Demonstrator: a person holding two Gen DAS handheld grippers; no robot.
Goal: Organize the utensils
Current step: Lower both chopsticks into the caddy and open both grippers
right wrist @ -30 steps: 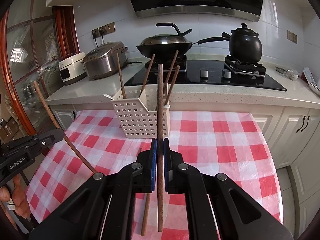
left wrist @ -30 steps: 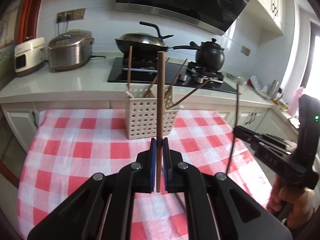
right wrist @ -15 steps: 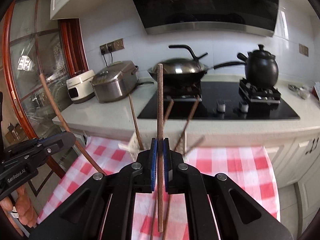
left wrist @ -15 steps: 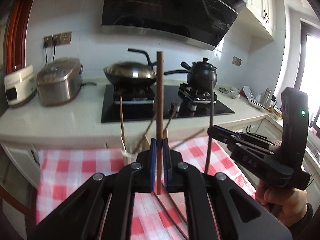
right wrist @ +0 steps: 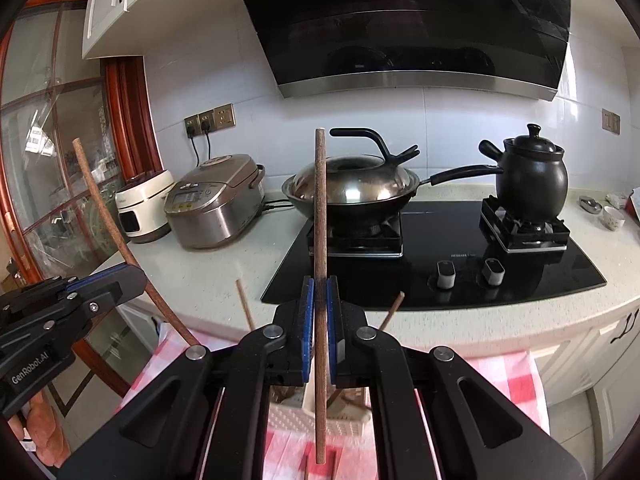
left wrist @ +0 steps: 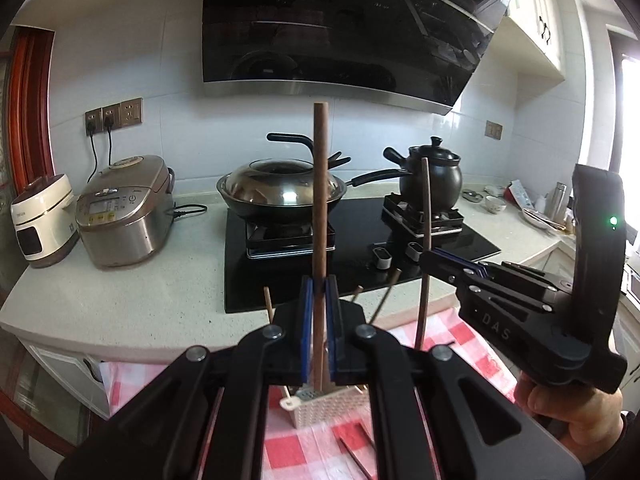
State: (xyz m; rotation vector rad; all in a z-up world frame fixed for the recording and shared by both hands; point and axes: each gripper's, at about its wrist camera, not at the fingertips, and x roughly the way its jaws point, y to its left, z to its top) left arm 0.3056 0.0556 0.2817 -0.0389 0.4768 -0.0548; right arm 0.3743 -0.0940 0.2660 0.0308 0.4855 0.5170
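My left gripper [left wrist: 319,292] is shut on an upright brown chopstick [left wrist: 320,208], held above a white perforated basket [left wrist: 332,406] that holds several chopsticks. My right gripper [right wrist: 319,292] is shut on another upright brown chopstick [right wrist: 320,208] above the same basket [right wrist: 296,418]. The right gripper also shows in the left wrist view [left wrist: 434,258] with its chopstick [left wrist: 425,216]. The left gripper shows in the right wrist view [right wrist: 120,280] with its chopstick [right wrist: 104,208]. Loose chopsticks [left wrist: 354,458] lie on the cloth below the basket.
A red-checked tablecloth [left wrist: 456,332] covers the table against a stone counter [left wrist: 120,300]. On the counter stand a black hob [right wrist: 440,264] with a lidded wok [right wrist: 352,188] and black clay pot [right wrist: 532,176], a steel rice cooker [left wrist: 124,208] and a white cooker [left wrist: 40,216].
Both grippers have risen and moved forward over the basket, each still shut on its chopstick. The basket has dropped to the bottom of both views.
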